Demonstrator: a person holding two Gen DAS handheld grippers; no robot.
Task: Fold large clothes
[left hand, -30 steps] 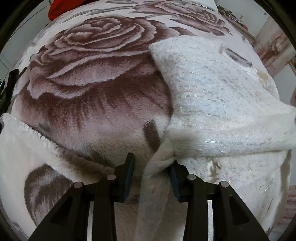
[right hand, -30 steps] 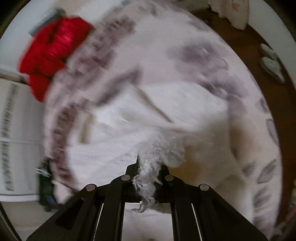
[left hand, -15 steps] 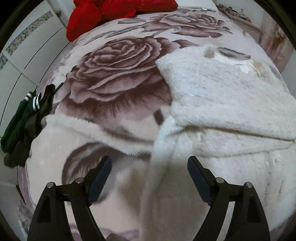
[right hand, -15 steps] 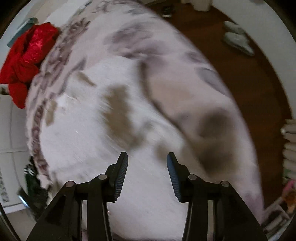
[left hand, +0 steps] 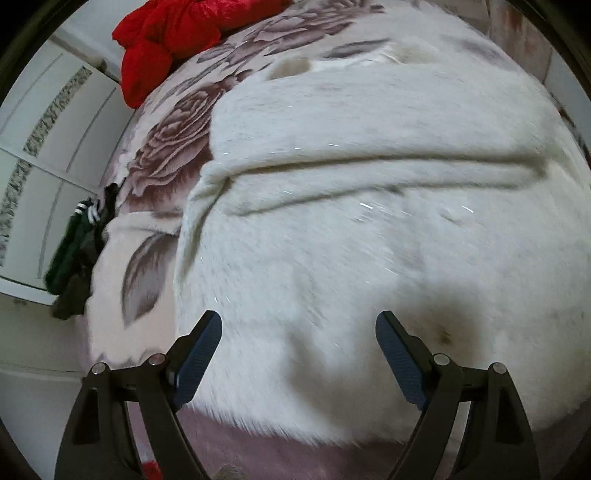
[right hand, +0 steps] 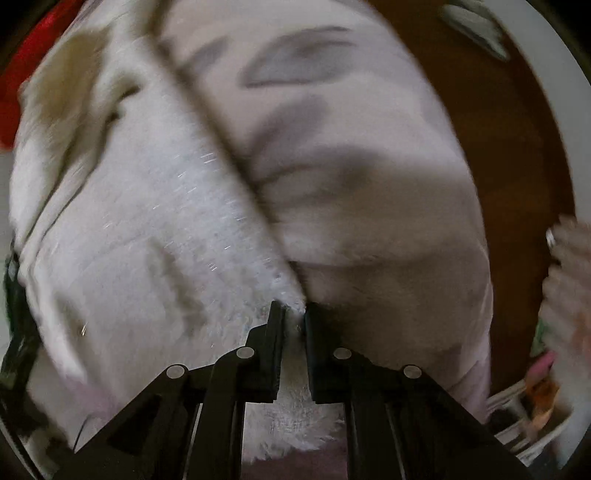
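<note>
The left gripper [left hand: 297, 334] hangs with its jaws spread wide, gripping nothing, just over the near edge of the white fluffy garment [left hand: 369, 229]. The right gripper [right hand: 293, 314] is clamped on a tuft of that garment's edge [right hand: 147, 229]. Beyond both, the garment lies folded across the rose-patterned blanket [left hand: 166, 155], with a red bundle [left hand: 166, 33] at the far left and dark green clothes [left hand: 74, 251] left of the left gripper

I count one white garment [left hand: 362, 229] on one rose blanket [left hand: 166, 147], one red bundle [left hand: 173, 33] at its far end, one dark green heap [left hand: 74, 251] off the side, and two grippers (left [left hand: 299, 343], right [right hand: 294, 314]).
</note>
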